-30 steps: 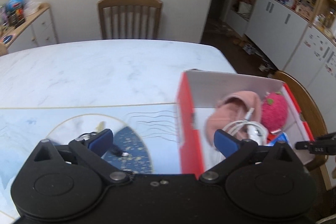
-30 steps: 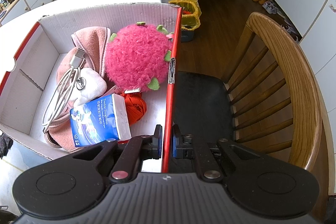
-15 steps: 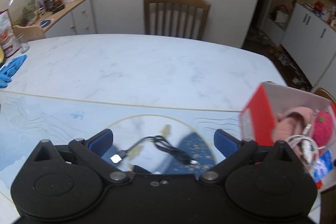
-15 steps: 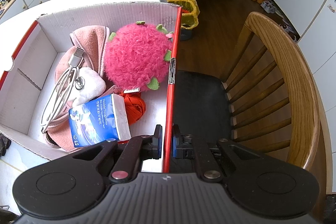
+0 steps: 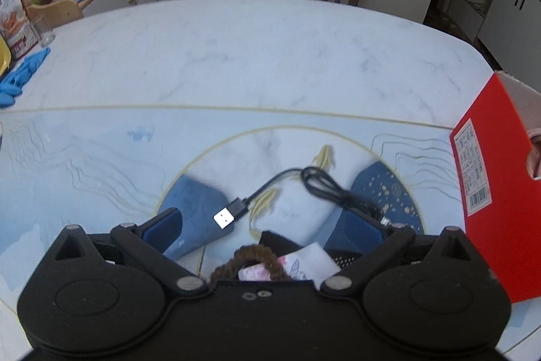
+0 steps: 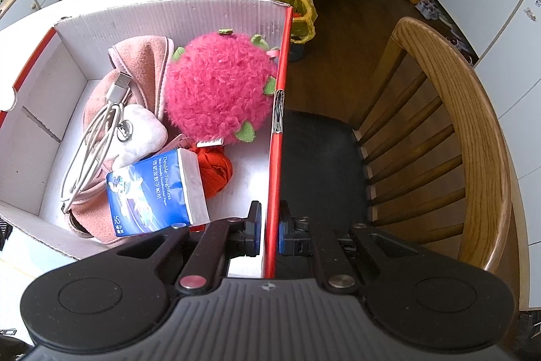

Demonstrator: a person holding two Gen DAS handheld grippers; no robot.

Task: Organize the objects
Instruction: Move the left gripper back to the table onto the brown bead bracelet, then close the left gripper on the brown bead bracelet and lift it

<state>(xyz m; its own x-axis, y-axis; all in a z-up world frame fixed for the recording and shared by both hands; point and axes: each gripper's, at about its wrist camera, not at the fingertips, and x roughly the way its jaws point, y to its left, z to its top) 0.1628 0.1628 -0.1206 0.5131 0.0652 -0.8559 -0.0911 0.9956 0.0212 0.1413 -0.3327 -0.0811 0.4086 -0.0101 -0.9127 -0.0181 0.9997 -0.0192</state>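
Left wrist view. My left gripper [image 5: 267,227] has its jaws wide, holding nothing. The black USB cable [image 5: 304,188] lies on the worktop just ahead of them, on the printed mat [image 5: 101,158]. Its silver plug [image 5: 224,219] sits between the fingertips, nearer the left one, and the loose coil runs off toward the right fingertip, its small end touching or nearly touching that pad. Closer in, partly hidden under the gripper body, lie a brown hair tie [image 5: 252,257], a patterned packet [image 5: 304,263] and something dark I cannot identify.

Risks here: the cable is slack and thin, so closing on one strand may lift only the plug and let the coil drag or snag on the clutter beneath me. Closing low could pinch the hair tie or packet along with it. The red box [image 5: 497,219] stands near the worktop's right edge, and a swing that way with a trailing cable could catch its wall.

Right wrist view. My right gripper [image 6: 268,227] has its jaws narrow, clamped on the box wall [image 6: 279,131], one pad inside, one outside. Inside the box lie a pink fuzzy toy [image 6: 219,90], a pink cloth [image 6: 135,73], a white cable [image 6: 98,131], a tissue pack [image 6: 155,192] and red yarn [image 6: 216,168].

Risk: this wall overhangs the worktop's edge above a chair [image 6: 439,141]. A pull outward, or a slip of thin cardboard, could tip the box off.
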